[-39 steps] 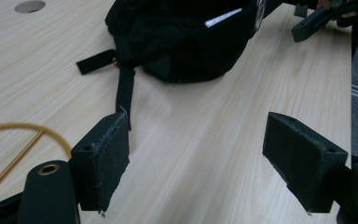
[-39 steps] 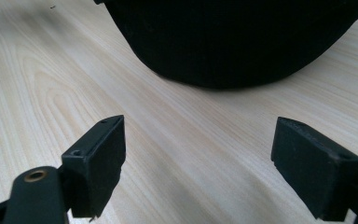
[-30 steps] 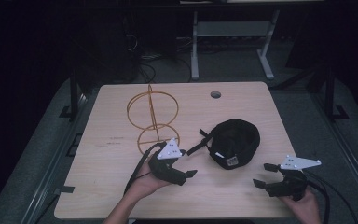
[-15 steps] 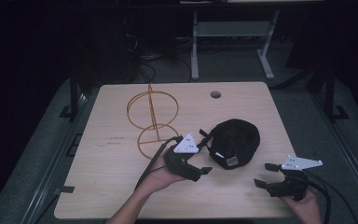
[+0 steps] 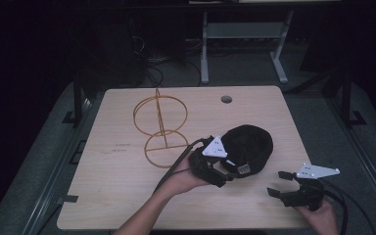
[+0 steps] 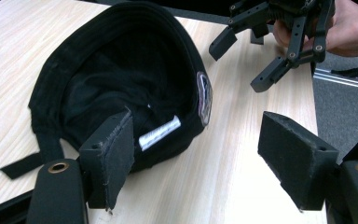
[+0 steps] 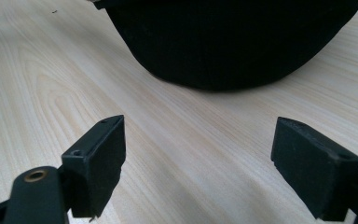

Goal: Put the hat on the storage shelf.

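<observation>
Fingers: both your grippers gape wide, holding nothing; your left gripper (image 5: 221, 172) straddles the cap's rim, one finger (image 6: 114, 149) inside.
Cap: one black fabric cap (image 5: 247, 147), upside down, right of table centre.
Right gripper: your right gripper (image 5: 279, 183) hovers nearby.
Stand: one orange wire stand (image 5: 160, 128).
Table: one light wooden table (image 5: 117, 186).

Dim room, dark beyond the pale wooden table (image 5: 127, 196) which alone catches light from above, soft faint shadows, high view grainy and murky, gripper views brighter, black cap (image 6: 121, 79) swallowing detail, near jaws slightly soft, no harsh glare
</observation>
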The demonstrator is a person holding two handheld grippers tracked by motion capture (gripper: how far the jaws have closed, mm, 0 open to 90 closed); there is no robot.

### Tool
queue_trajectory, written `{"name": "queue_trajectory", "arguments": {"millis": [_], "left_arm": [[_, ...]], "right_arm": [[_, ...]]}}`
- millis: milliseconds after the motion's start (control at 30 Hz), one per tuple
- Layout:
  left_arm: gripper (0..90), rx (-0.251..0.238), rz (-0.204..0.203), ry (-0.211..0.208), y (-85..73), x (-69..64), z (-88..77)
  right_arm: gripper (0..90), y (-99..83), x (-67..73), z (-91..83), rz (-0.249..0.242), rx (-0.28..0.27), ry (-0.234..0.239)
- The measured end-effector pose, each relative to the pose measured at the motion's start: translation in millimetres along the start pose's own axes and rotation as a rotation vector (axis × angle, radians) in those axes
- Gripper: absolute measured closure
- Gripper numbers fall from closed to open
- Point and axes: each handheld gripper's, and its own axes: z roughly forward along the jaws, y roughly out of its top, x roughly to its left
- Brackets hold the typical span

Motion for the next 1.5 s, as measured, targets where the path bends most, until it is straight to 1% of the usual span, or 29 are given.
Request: {"name": "queue_trajectory", "arguments": {"millis": [67, 267, 333, 433, 500, 600, 667, 767, 933, 1000, 1033, 1100, 1133, 1167, 1300, 1367, 1400, 1433, 1500], "left_arm": [[29.5, 0.001, -0.002, -0.013, 2.1, 0.6, 4.7], [30.9, 0.024, 0.006, -0.029, 8.1, 4.8, 16.6], [32.1, 0.028, 0.000, -0.039, 9.9, 5.9, 19.8], [33.9, 0.032, -0.001, -0.053, 10.9, 7.3, 24.6], [34.3, 0.045, 0.001, -0.057, 10.6, 8.9, 28.5], [35.5, 0.056, -0.008, -0.072, 9.5, 9.8, 33.6], [38.2, 0.058, 0.003, -0.077, 9.9, 9.3, 35.3], [41.0, 0.062, 0.007, -0.089, 11.5, 9.3, 37.4], [45.0, 0.096, 0.020, -0.108, 15.1, 10.2, 44.4], [47.5, 0.099, 0.029, -0.111, 16.4, 9.3, 46.8], [49.9, 0.101, 0.041, -0.106, 17.2, 8.6, 47.8], [51.4, 0.105, 0.043, -0.111, 18.0, 7.7, 49.4], [53.2, 0.122, 0.050, -0.114, 18.8, 8.0, 50.5], [54.5, 0.127, 0.049, -0.110, 18.9, 8.1, 51.8], [55.9, 0.143, 0.035, -0.120, 17.9, 9.3, 54.9], [55.9, 0.168, 0.049, -0.123, 17.0, 9.1, 57.7], [56.1, 0.168, 0.049, -0.123, 17.0, 9.1, 57.7], [59.4, 0.170, 0.052, -0.124, 16.8, 8.6, 58.3], [61.0, 0.165, 0.057, -0.124, 16.5, 7.6, 59.5]], "right_arm": [[17.4, 0.2, -0.4, 0.3, -0.001, 0.003, 0.000], [17.4, 0.0, -0.3, -0.5, 0.000, 0.002, 0.001], [17.4, -0.1, -0.4, -0.1, 0.000, 0.002, 0.002], [17.5, -0.5, 0.3, -0.4, -0.002, 0.003, 0.003], [17.4, -0.2, -0.5, -0.6, -0.003, 0.002, 0.002], [17.5, -0.2, -0.3, -0.3, -0.002, 0.002, 0.002], [17.6, 0.0, 0.3, 0.2, -0.005, 0.004, 0.003], [17.6, 0.6, 0.4, 0.9, -0.006, 0.005, 0.007], [17.6, 0.4, 0.6, 1.3, -0.007, 0.006, 0.007], [17.6, 0.3, 0.4, 1.2, -0.007, 0.007, 0.007], [17.6, 0.3, 0.0, 1.2, -0.008, 0.006, 0.008], [17.6, 0.2, -0.1, 1.3, -0.006, 0.007, 0.009], [17.6, 0.2, -0.1, 1.5, -0.006, 0.008, 0.008], [17.6, 0.0, -0.6, 1.7, -0.009, 0.009, 0.008], [17.6, -0.3, -0.8, 1.4, -0.008, 0.009, 0.008], [17.6, -0.6, -0.9, 1.5, -0.005, 0.011, 0.008], [17.6, -0.6, -0.9, 1.5, -0.005, 0.011, 0.008], [17.6, -0.4, -1.0, 2.3, -0.007, 0.013, 0.010], [17.6, -0.3, -0.7, 2.6, -0.006, 0.016, 0.011]]}}
